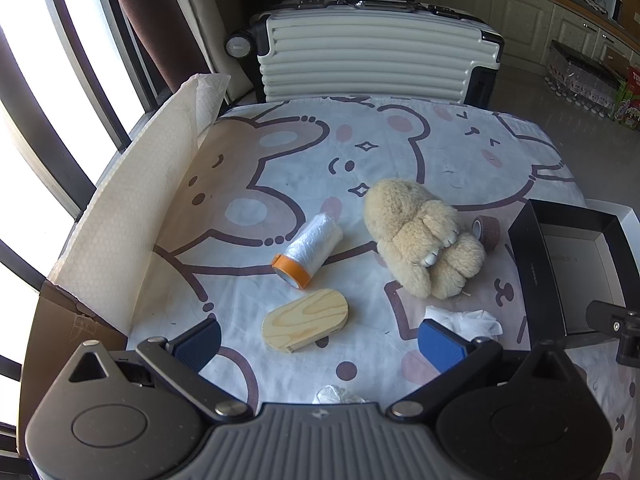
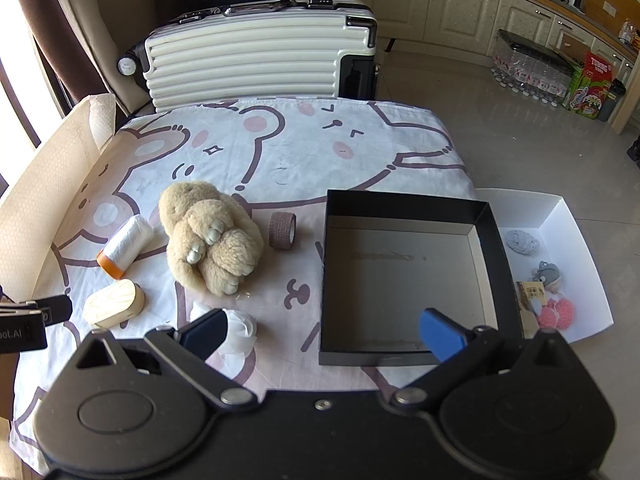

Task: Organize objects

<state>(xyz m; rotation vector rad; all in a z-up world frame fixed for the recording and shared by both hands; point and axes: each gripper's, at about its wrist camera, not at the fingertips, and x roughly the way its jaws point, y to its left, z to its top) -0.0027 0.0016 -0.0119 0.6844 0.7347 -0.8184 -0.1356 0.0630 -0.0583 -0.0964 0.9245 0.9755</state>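
Ref. landmark: black box (image 2: 404, 280), open-top, nothing visible inside, on the bear-print sheet (image 2: 280, 148) covering the table.

- Suitcase (image 2: 256, 60): white, ribbed, lying on its side well beyond the box, past the far table edge.
- White tray (image 2: 576, 240): touching the box's right side; holds small knitted items (image 2: 554, 312), types unclear.
- Plush toy (image 2: 212, 236): tan, left of the box, near it, lying on the sheet.
- Film roll (image 2: 124, 246): white w/ orange end, farther left of the box, beyond the plush.
- Wood block (image 2: 114, 304): oval, pale, left of the box, nearer the camera than the roll.
- Crumpled white tissue (image 2: 240, 328): left of the box's near corner.
- Brown tape roll (image 2: 282, 230): between plush and box, standing on edge.

Left gripper (image 1: 320, 340): jaws wide, nothing between them; hovers over the block (image 1: 306, 320), left of the box (image 1: 568, 264).
Right gripper (image 2: 322, 332): jaws wide, nothing held; over the box's near-left corner.
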